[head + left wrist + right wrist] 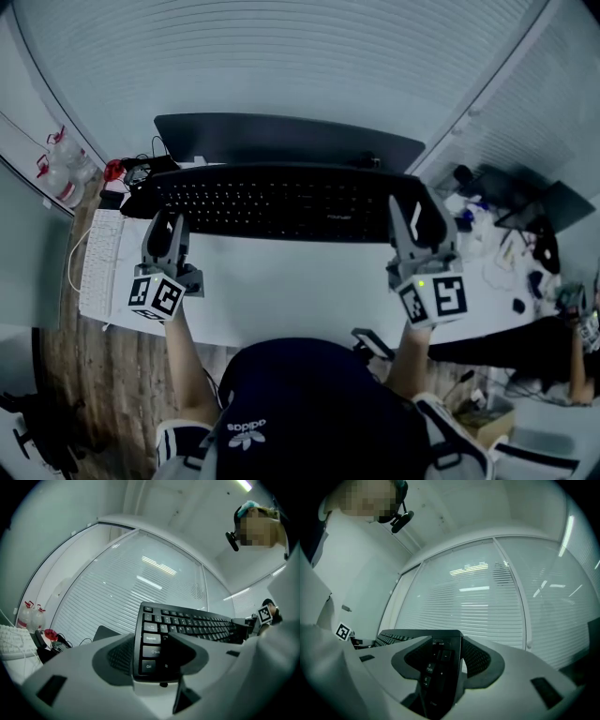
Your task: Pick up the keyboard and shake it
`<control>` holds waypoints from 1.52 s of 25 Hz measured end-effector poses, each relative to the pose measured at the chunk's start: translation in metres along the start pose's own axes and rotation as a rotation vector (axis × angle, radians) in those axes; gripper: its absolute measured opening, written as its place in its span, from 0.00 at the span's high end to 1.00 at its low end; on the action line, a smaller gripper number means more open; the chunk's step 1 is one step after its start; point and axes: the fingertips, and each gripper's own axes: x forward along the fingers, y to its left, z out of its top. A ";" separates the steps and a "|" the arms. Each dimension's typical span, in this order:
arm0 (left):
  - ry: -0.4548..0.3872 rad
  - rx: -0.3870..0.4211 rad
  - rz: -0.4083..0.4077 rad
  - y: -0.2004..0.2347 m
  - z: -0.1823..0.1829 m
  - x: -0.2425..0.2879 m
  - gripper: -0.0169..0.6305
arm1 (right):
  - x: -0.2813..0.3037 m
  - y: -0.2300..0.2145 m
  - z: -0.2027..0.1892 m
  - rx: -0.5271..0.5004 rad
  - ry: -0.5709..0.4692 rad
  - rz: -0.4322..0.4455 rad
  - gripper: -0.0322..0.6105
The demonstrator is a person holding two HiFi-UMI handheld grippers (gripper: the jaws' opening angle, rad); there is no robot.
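The left claw (154, 651) is closed on the left end of the keyboard (272, 202). Its dark, finely ribbed pads (119, 656) press the top and bottom faces beside the control and shift keys. The right claw (443, 660) is clamped in the same way on the right end, over the number pad. Both claw shells are smooth, pale grey moulded plastic, and each carries a cube with square markers.

The keyboard is a long, flat, rigid slab of matte black plastic with low-profile keys and pale legends. It spans the gap between the two claws, on the far side of the white worktop (281, 291).

Both gripper views show the keyboard against window blinds and ceiling, so we judge that it is lifted clear of the worktop and that pick-up is complete. We cannot tell from these views whether the shake is under way, so we treat it as the remaining step.

A dark monitor (281, 141) stands just beyond the keyboard. A white keyboard (98, 262) lies at the left edge of the worktop, with red-capped bottles (61, 164) further left.
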 end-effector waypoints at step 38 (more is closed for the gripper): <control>-0.009 -0.071 0.022 -0.047 -0.021 -0.035 0.64 | -0.048 -0.023 0.003 0.029 -0.047 0.086 0.66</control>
